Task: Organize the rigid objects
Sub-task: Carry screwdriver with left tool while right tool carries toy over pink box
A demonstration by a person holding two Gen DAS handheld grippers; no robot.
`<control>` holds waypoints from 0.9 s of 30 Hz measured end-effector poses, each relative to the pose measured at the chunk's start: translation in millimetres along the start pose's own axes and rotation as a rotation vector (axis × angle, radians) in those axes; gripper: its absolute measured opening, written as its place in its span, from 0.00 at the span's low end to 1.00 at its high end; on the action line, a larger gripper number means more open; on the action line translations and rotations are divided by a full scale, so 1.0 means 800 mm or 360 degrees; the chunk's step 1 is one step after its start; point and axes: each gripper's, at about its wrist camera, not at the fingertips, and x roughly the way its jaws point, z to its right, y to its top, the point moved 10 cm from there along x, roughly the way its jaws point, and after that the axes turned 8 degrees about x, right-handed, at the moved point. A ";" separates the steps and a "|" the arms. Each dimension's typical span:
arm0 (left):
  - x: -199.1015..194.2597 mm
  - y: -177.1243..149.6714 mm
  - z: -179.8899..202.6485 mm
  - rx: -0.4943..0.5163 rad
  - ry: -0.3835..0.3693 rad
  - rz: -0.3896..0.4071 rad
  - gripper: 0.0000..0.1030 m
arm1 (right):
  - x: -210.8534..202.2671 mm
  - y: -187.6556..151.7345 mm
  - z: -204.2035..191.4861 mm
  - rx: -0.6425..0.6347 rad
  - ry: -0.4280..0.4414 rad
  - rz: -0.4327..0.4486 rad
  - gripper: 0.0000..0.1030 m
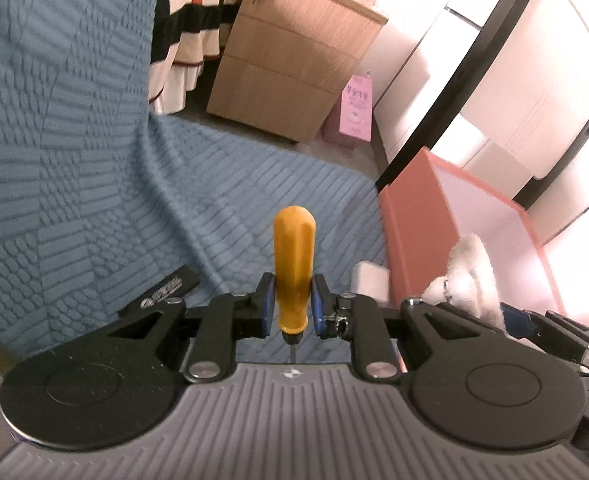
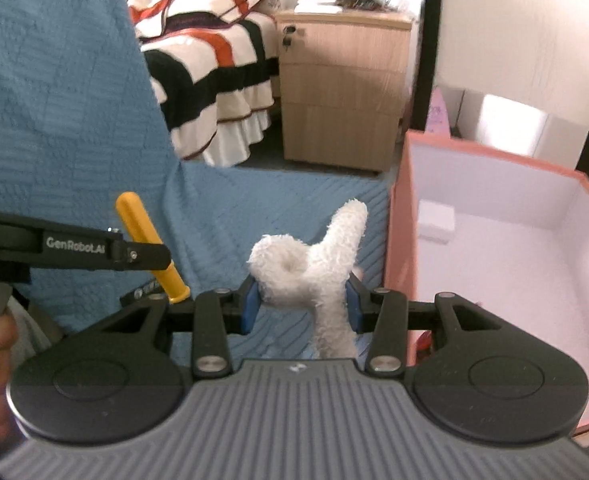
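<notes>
My left gripper (image 1: 292, 304) is shut on a yellow-handled screwdriver (image 1: 293, 264), handle pointing away, metal shaft toward the camera, held above the blue quilt. The screwdriver (image 2: 150, 240) and the left gripper (image 2: 142, 256) also show in the right wrist view, at left. My right gripper (image 2: 302, 304) is shut on a white plush toy (image 2: 318, 264), held just left of the pink box (image 2: 398, 240). The plush toy (image 1: 470, 272) appears at right in the left wrist view, beside the pink box (image 1: 414, 220). A white block (image 2: 436, 222) lies inside the box.
The blue quilt (image 1: 74, 160) covers the surface below. A black flat object (image 1: 162, 290) lies on it near the left gripper. A wooden drawer cabinet (image 2: 342, 92), a striped bed (image 2: 210, 68) and a pink carton (image 1: 356, 108) stand beyond. A white block (image 1: 368, 280) lies beside the box.
</notes>
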 end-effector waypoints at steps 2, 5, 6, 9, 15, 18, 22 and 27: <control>-0.009 0.013 0.013 0.0007 -0.0010 0.0024 0.21 | -0.011 0.011 0.006 0.0008 0.0006 0.0019 0.44; -0.022 0.030 0.035 0.0022 -0.0029 0.0047 0.22 | -0.029 0.029 0.014 0.0002 0.0004 0.0049 0.44; -0.027 0.036 0.044 0.0026 -0.0036 0.0057 0.21 | -0.036 0.036 0.017 0.0005 0.0007 0.0061 0.44; -0.042 0.053 0.070 0.0049 -0.0065 0.0082 0.22 | -0.056 0.057 0.028 0.0011 0.0002 0.0097 0.44; -0.063 0.081 0.136 0.0126 -0.0136 0.0104 0.22 | -0.096 0.094 0.056 0.0035 -0.0018 0.0165 0.44; -0.070 0.090 0.170 0.0172 -0.0164 0.0109 0.22 | -0.111 0.105 0.074 0.0058 -0.0041 0.0188 0.44; -0.070 0.096 0.214 0.0218 -0.0197 0.0095 0.22 | -0.126 0.112 0.104 0.0094 -0.0075 0.0202 0.44; -0.053 0.090 0.261 0.0256 -0.0251 0.0045 0.22 | -0.134 0.106 0.149 0.0148 -0.0139 0.0184 0.44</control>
